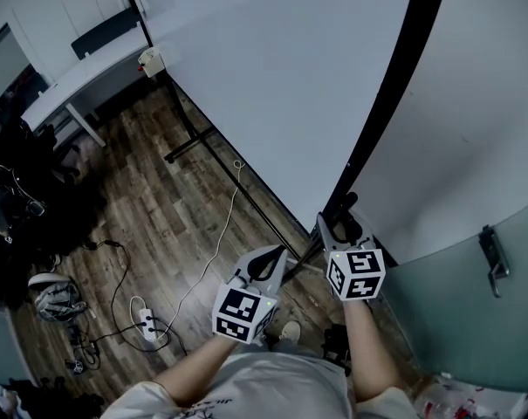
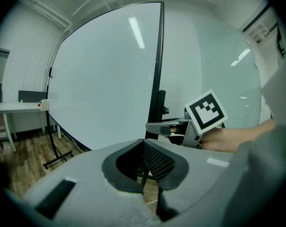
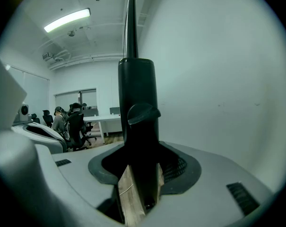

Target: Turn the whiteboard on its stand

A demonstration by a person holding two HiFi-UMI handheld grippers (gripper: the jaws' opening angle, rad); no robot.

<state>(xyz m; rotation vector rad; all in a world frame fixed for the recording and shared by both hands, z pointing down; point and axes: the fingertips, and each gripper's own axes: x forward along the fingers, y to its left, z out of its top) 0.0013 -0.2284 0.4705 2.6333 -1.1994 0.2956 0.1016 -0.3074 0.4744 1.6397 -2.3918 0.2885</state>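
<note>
The big whiteboard [image 1: 281,77] stands on a black stand, its black side frame [image 1: 394,85] running down to a post with a clamp knob [image 1: 346,203]. My right gripper [image 1: 338,221] is at that post. In the right gripper view the post [image 3: 138,93] and its knob [image 3: 143,113] stand between the jaws, with slivers of floor showing beside the post, so the right gripper [image 3: 140,174] is open around it. My left gripper [image 1: 268,260] hovers a little left of the post, open and empty. The left gripper view shows the board [image 2: 105,79] ahead of the left gripper [image 2: 145,167].
The stand's black foot bars [image 1: 189,142] lie on the wood floor under the board. A white desk [image 1: 80,81] stands at the back left. A power strip with cables [image 1: 146,321] lies at the left. A glass door with a handle [image 1: 493,256] is at the right. People sit at desks [image 3: 69,122].
</note>
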